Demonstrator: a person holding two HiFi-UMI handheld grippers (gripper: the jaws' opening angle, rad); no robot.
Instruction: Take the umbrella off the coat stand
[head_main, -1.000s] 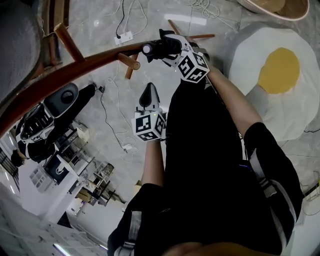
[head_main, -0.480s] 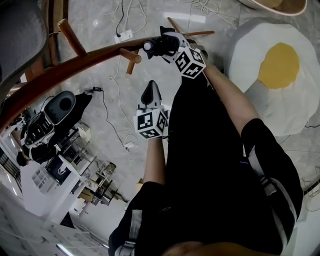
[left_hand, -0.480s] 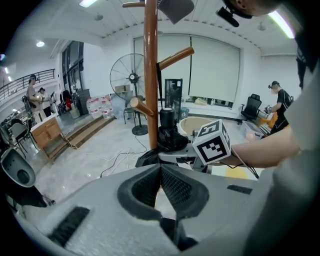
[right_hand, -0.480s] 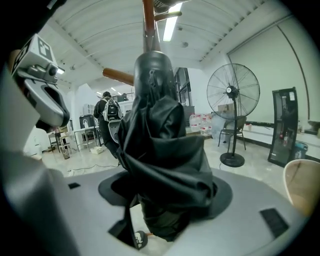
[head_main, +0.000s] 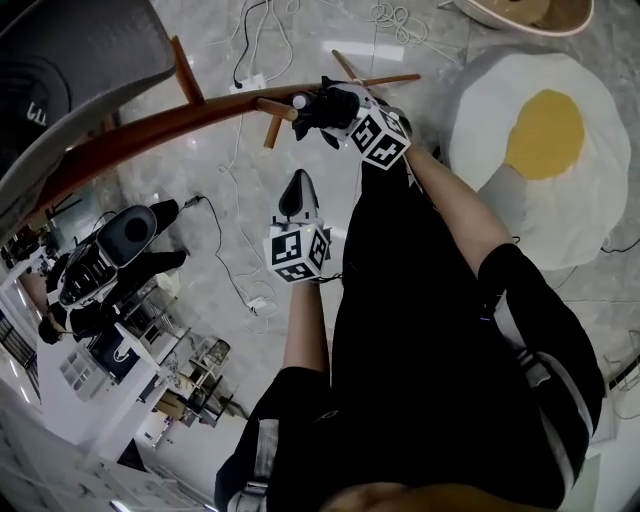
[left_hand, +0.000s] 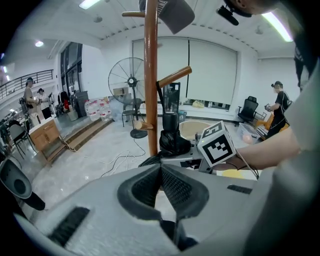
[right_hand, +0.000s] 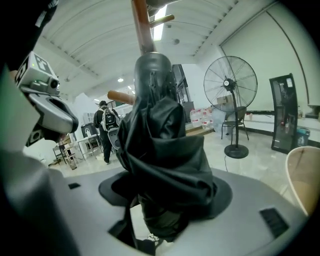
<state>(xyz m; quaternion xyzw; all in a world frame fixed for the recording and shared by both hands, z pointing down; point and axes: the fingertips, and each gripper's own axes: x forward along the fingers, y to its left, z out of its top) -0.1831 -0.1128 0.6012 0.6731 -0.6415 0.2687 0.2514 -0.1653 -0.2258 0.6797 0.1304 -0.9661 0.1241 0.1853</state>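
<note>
Coat stand (left_hand: 150, 75) is wood, reddish-brown, smooth with a soft sheen. The umbrella (right_hand: 165, 150) is black cloth, creased and faintly glossy in its folds, and there's a smooth dark cap on top. Left gripper (left_hand: 161, 167) has a matt grey plastic shell, and its pads (left_hand: 179, 189) are black and finely ribbed. Floor (head_main: 210, 60) is polished, veined stone that mirrors the lights. Far right, the egg-shaped cushion (head_main: 545, 160) looks like soft matt fabric.

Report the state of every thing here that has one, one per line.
coat stand: upright
umbrella: folded, upright beside the coat stand's pole, gripped
right gripper: jaws have just been closing, clamped on the umbrella
left gripper: shut, nothing between the jaws
floor fan: upright; running or not, cannot tell
</note>
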